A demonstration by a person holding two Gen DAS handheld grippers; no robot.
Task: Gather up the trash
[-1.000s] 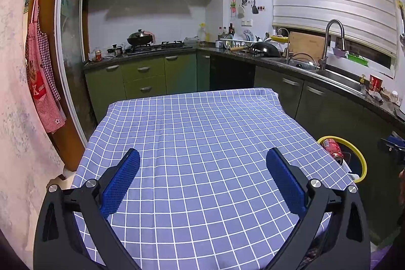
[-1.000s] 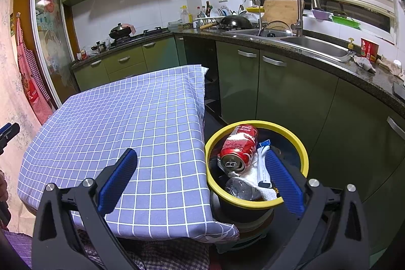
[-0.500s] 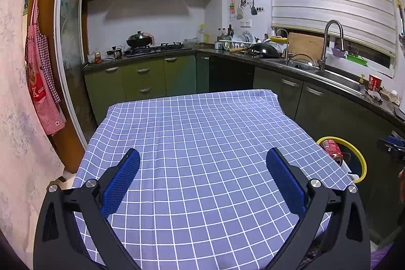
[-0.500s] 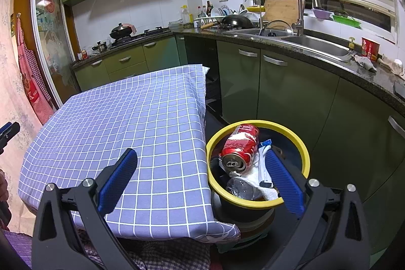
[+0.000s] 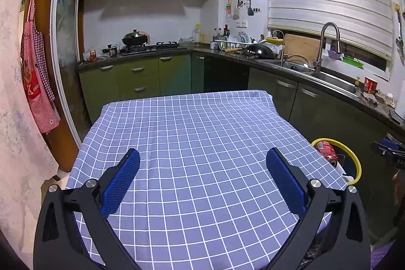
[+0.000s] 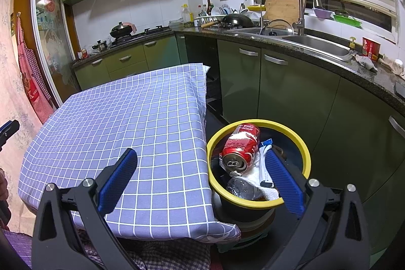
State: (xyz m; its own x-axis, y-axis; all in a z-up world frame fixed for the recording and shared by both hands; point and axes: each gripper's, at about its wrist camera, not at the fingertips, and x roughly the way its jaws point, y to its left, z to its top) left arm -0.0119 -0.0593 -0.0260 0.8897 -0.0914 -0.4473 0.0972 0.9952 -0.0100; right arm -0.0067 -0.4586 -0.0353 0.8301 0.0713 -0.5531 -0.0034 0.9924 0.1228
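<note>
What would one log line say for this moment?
left tool: open, empty | right tool: open, empty | red can: in yellow-rimmed bin | tablecloth: bare

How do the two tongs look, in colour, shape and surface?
The left tongs and right tongs look alike: black plastic frames shaped like a wide V with triangular cut-outs, silver round bolt heads at the joints, and long flat fingers covered by blue dotted rubber pads. No cables or sleeves are visible.
</note>
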